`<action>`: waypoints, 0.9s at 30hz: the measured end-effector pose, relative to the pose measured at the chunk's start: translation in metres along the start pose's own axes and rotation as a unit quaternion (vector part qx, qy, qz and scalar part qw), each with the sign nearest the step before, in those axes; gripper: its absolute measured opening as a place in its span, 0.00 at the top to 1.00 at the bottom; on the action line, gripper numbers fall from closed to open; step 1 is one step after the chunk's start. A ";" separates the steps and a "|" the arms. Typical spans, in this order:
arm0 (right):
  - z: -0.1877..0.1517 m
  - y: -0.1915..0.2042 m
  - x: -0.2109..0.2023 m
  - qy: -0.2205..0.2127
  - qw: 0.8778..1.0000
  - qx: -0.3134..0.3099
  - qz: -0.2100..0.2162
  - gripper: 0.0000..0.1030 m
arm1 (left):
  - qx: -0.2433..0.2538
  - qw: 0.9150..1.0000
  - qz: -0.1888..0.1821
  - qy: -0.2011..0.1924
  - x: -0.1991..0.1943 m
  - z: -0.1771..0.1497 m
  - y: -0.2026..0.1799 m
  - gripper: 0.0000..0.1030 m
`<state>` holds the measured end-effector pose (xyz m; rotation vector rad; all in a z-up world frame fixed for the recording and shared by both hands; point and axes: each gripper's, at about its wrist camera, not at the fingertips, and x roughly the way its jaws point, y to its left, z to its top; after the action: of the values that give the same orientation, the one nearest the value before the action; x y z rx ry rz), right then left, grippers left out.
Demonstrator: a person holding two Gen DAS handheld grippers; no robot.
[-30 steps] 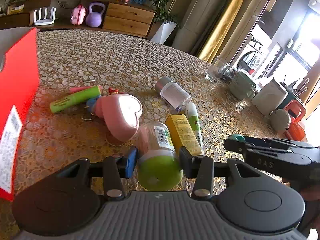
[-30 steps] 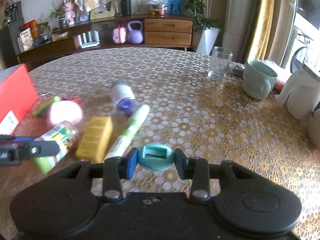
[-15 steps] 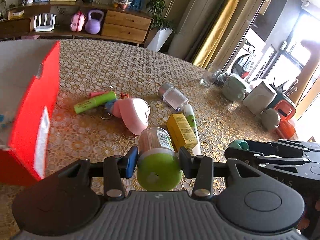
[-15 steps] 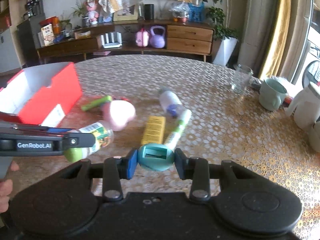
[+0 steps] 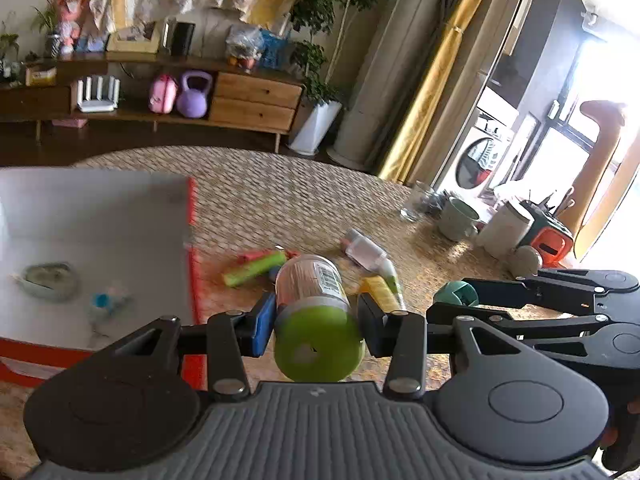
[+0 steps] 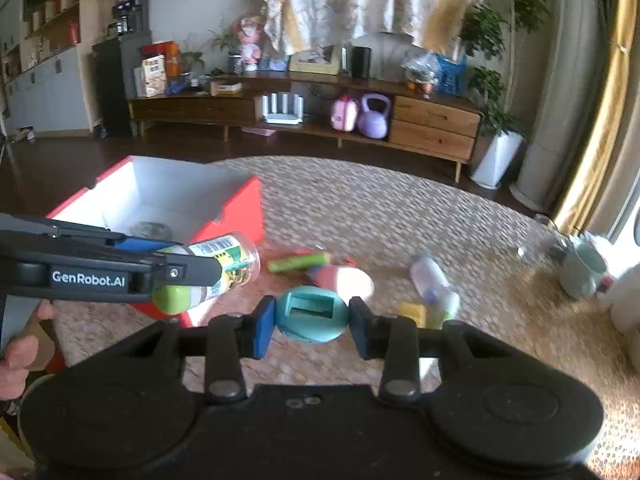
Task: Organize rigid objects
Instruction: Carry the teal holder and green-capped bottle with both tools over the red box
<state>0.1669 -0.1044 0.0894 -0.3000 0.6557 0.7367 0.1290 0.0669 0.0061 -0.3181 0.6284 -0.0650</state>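
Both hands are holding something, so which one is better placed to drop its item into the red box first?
Left. The left tongs, shut on the green-capped bottle, sit right beside the red box edge. The right tongs, gripping the teal object, are farther from it, over the table.

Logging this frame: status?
Left gripper shut on green-capped jar. Right gripper shut on teal piece. Both beside the red box; nothing blocking.

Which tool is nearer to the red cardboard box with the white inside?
Left. The left tool is beside the red box; the right tool is farther away.
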 end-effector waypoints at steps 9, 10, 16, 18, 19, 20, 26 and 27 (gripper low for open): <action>0.032 0.044 0.012 -0.017 0.999 -0.030 0.029 0.63 | -0.008 0.999 0.029 -0.023 -0.032 0.017 0.046 0.58; 0.035 0.049 0.015 -0.018 0.999 -0.034 0.032 0.63 | -0.007 0.999 0.033 -0.025 -0.035 0.019 0.051 0.58; 0.055 0.078 0.036 -0.016 0.997 -0.056 0.052 0.63 | -0.008 0.998 0.060 -0.027 -0.045 0.027 0.087 0.58; 0.061 0.086 0.046 -0.013 0.996 -0.061 0.058 0.63 | -0.008 0.997 0.070 -0.028 -0.047 0.029 0.098 0.59; 0.064 0.090 0.051 -0.011 0.996 -0.063 0.062 0.63 | -0.009 0.997 0.075 -0.028 -0.047 0.030 0.105 0.59; 0.066 0.094 0.056 -0.008 0.996 -0.064 0.065 0.63 | -0.011 0.996 0.080 -0.026 -0.046 0.030 0.111 0.60; 0.074 0.115 0.096 0.024 0.993 -0.070 0.091 0.63 | -0.021 0.994 0.108 0.004 -0.027 0.026 0.147 0.60; 0.075 0.118 0.104 0.030 0.993 -0.073 0.093 0.63 | -0.027 0.993 0.111 0.008 -0.025 0.025 0.153 0.61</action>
<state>0.1748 0.0689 0.0762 -0.4004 0.6945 0.9585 0.1184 0.2228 -0.0084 -0.2990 0.6789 0.1637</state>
